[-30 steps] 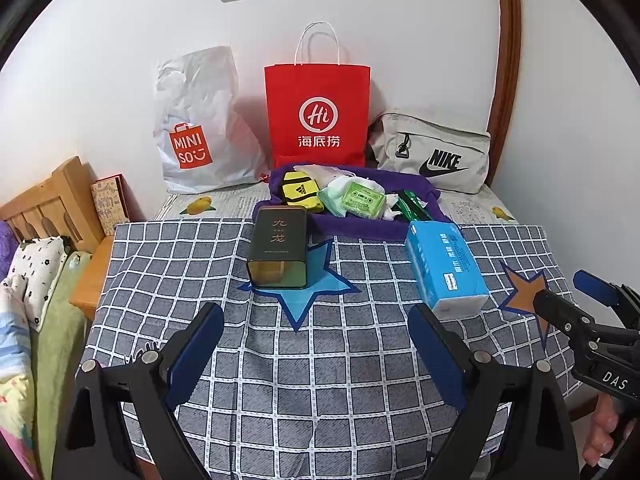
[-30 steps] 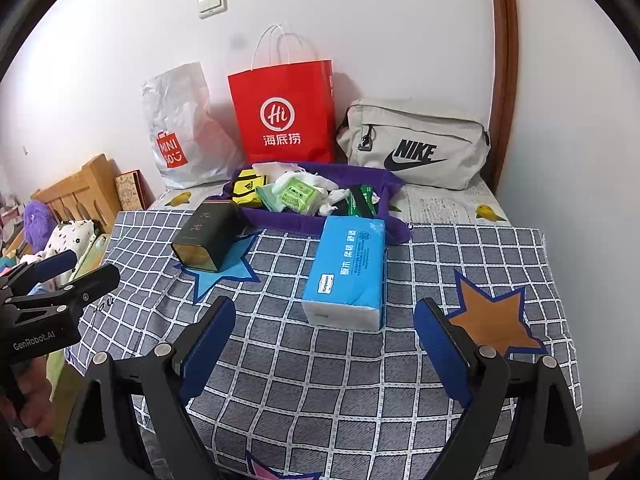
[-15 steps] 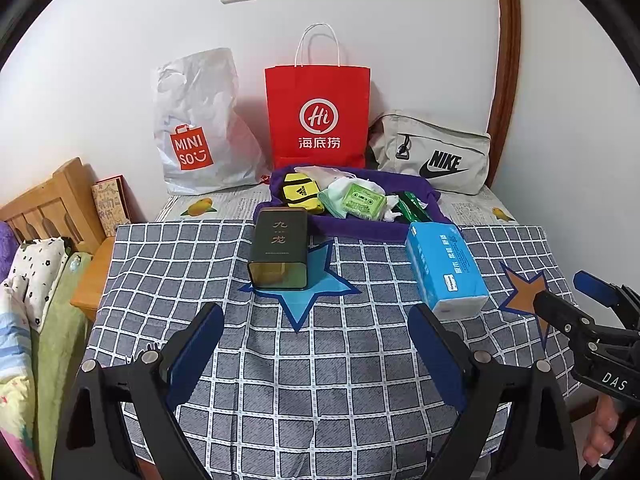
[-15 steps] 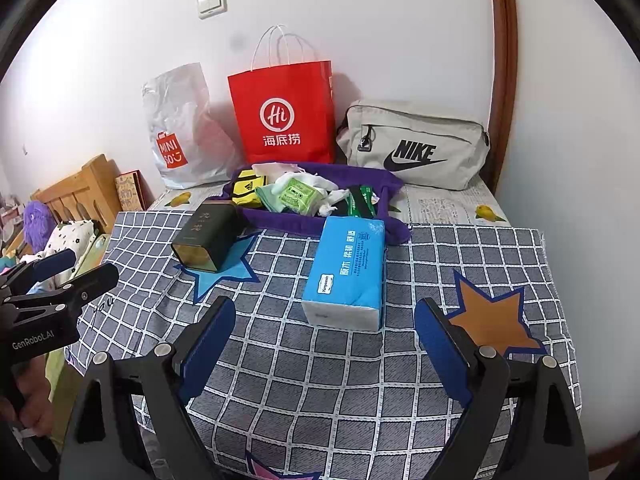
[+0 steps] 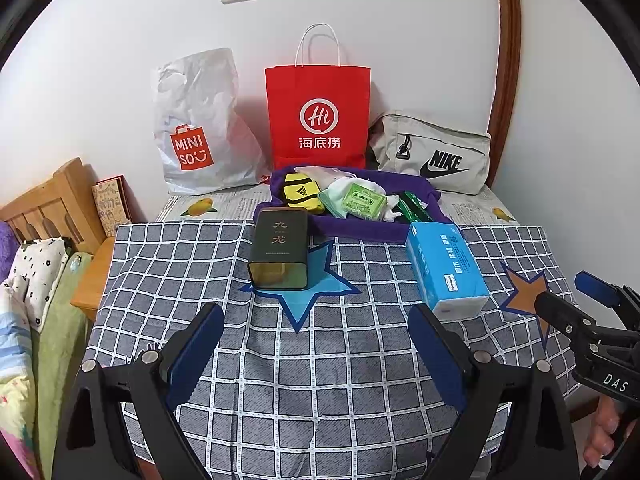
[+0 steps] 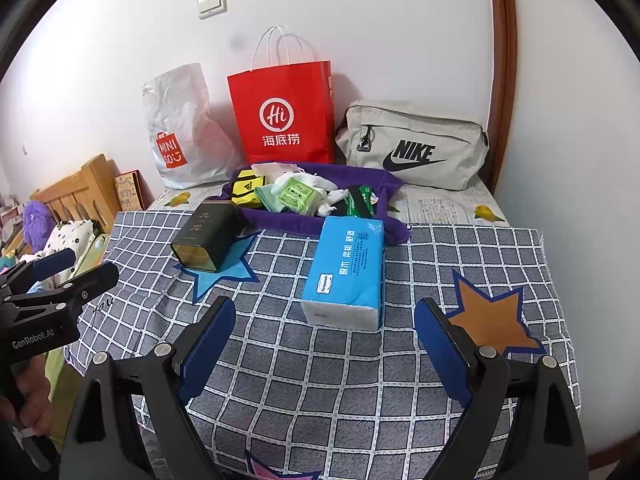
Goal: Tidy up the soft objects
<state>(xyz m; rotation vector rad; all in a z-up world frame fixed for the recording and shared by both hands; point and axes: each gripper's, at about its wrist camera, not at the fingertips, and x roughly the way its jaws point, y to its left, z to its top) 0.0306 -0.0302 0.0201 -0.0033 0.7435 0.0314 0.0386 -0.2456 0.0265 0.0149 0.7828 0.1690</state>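
Note:
A blue tissue pack (image 5: 446, 270) (image 6: 346, 272) lies on the grey checked cloth (image 5: 320, 360) (image 6: 320, 368). Behind it a purple cloth bin (image 5: 360, 232) (image 6: 288, 222) holds a yellow pouch (image 5: 301, 194) (image 6: 245, 190), a green wipes pack (image 5: 362, 200) (image 6: 296, 196), white cloths and a dark green packet (image 5: 414, 206) (image 6: 360, 202). A dark tin (image 5: 279, 252) (image 6: 206, 240) lies on a blue star. My left gripper (image 5: 316, 352) and right gripper (image 6: 324, 340) hover open over the near cloth, both empty and well short of the objects.
Along the wall stand a white Miniso bag (image 5: 196, 128), a red paper bag (image 5: 318, 120) and a grey Nike bag (image 5: 434, 156). A wooden bed frame (image 5: 52, 208) and bedding lie left. Each gripper shows at the other view's edge, held by a hand.

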